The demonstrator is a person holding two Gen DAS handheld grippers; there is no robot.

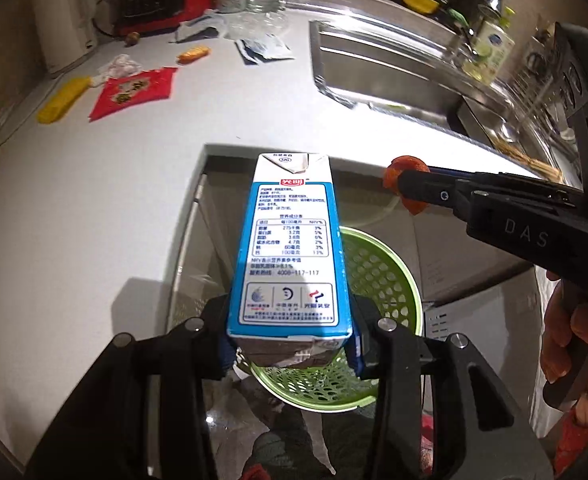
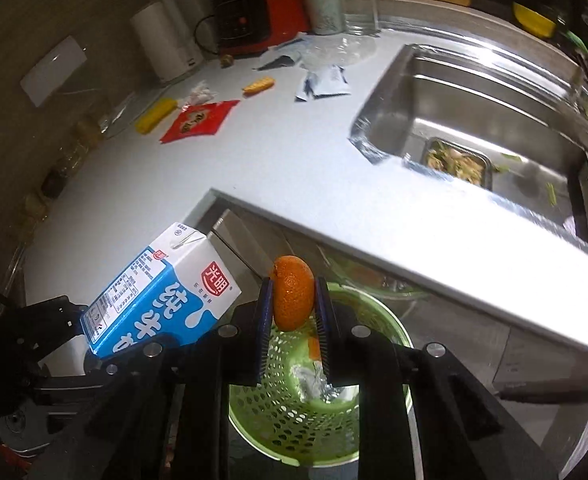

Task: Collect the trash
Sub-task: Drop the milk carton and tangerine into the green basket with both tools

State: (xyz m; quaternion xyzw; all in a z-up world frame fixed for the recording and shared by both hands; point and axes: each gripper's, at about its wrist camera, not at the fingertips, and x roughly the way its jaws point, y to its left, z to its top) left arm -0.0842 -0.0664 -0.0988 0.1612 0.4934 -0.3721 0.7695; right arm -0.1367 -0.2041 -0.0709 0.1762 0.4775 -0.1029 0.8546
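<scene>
Both grippers are loaded and hang past the near edge of the counter, over the green basket that sits below it.

The left gripper is closed on the base of a milk carton. In the left wrist view the carton's long axis runs straight away from the gripper toward the counter edge, with the basket showing beneath and to the right of the carton's gripped end. So the carton lies more or less level, and its far end reaches out beyond the basket rim.

The right gripper is pinched on a small orange fruit. In the right wrist view the fruit stands with its long axis upright between the pads, and the basket opening lies directly under it, with a bit of foil and an orange scrap already inside.

The relation that matters is vertical: the fruit is straight above the opening, so the right gripper looks the better placed to let go first. The carton sits left of the fruit and partly off the basket's centre. My judgement is that it wants drawing rightward or tipping nose-down before release, or it may catch the rim.

More trash remains far across the counter: a red packet, a yellow wrapper, and some torn sachets near the sink.
</scene>
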